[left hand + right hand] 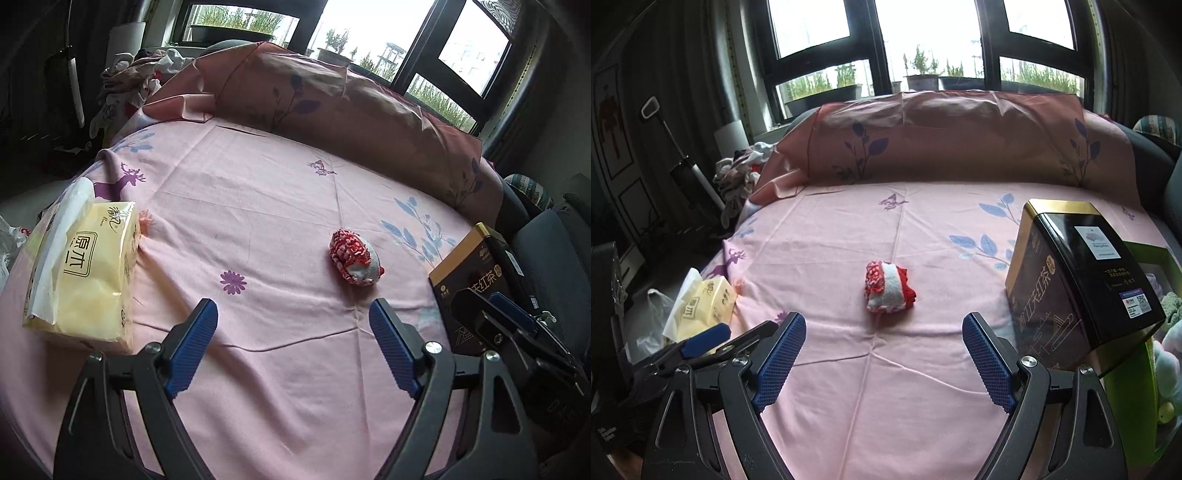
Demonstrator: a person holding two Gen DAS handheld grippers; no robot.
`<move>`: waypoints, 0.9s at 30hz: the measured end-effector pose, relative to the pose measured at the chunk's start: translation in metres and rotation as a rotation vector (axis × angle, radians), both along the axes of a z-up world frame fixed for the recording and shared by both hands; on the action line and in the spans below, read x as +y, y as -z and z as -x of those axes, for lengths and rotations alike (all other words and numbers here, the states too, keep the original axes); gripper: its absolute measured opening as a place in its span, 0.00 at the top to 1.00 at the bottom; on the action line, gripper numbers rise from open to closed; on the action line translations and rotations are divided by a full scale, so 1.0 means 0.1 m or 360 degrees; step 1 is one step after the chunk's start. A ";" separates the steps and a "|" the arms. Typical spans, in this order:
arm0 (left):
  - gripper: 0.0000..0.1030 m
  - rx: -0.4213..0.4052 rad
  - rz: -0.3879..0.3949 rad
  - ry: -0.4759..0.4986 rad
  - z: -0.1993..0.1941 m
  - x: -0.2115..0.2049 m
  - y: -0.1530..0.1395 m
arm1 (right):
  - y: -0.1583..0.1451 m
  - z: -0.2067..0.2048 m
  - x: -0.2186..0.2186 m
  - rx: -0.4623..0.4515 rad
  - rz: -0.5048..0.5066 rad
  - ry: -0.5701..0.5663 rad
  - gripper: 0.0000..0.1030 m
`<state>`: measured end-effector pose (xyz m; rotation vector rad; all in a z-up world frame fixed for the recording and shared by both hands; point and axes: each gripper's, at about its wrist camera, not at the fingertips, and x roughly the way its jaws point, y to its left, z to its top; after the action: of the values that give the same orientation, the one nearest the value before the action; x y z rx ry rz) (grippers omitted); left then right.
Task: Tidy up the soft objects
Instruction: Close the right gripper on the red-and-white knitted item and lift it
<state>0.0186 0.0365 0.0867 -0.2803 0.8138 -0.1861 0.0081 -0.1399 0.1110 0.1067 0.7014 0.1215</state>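
A rolled red-and-white sock bundle (pixel 355 261) lies on the pink sheet, just ahead and right of my left gripper (pixel 293 325), which is open and empty. In the right wrist view the bundle (pixel 889 287) lies ahead, between the open fingers of my right gripper (pixel 884 338), which is empty and short of it. The right gripper also shows at the right edge of the left wrist view (pixel 491 314). A green box (pixel 1152 295) at the right edge holds pale soft items (pixel 1171 354).
A yellow tissue pack (pixel 79 273) lies at the left edge of the bed. A black-and-gold tea tin (pixel 1078 280) stands at the right, in front of the green box. A pink pillow (pixel 960 140) lines the far edge. Clothes (pixel 742 173) are piled at far left.
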 end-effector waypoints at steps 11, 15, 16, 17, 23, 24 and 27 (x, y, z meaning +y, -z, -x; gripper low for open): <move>0.20 0.0107 0.0006 0.0070 -0.24 -0.06 0.18 | 0.21 -0.77 0.07 0.0344 -0.0194 -0.0086 0.15; 0.20 0.0182 0.0015 0.0113 -0.37 -0.11 0.31 | 0.43 -1.16 0.15 0.0479 -0.0125 -0.0050 0.17; 0.20 0.0205 0.0028 0.0109 -0.40 -0.11 0.34 | 0.50 -1.26 0.17 0.0514 -0.0098 -0.0038 0.19; 0.21 0.0228 0.0039 0.0104 -0.42 -0.11 0.37 | 0.57 -1.35 0.18 0.0550 -0.0080 -0.0028 0.24; 0.23 0.0285 0.0023 0.0132 -0.42 -0.16 0.41 | 0.82 -1.50 0.07 0.0633 -0.0109 0.0037 0.60; 0.23 0.0275 0.0022 0.0145 -0.40 -0.18 0.39 | 0.80 -1.45 0.06 0.0618 -0.0127 0.0016 0.61; 0.23 0.0243 0.0019 0.0184 -0.35 -0.24 0.34 | 0.79 -1.33 -0.02 0.0680 -0.0280 -0.0043 0.62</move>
<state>0.0532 0.0123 0.0524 -0.2611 0.9816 -0.2807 0.1412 -0.1423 0.0323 0.2975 1.1185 0.1888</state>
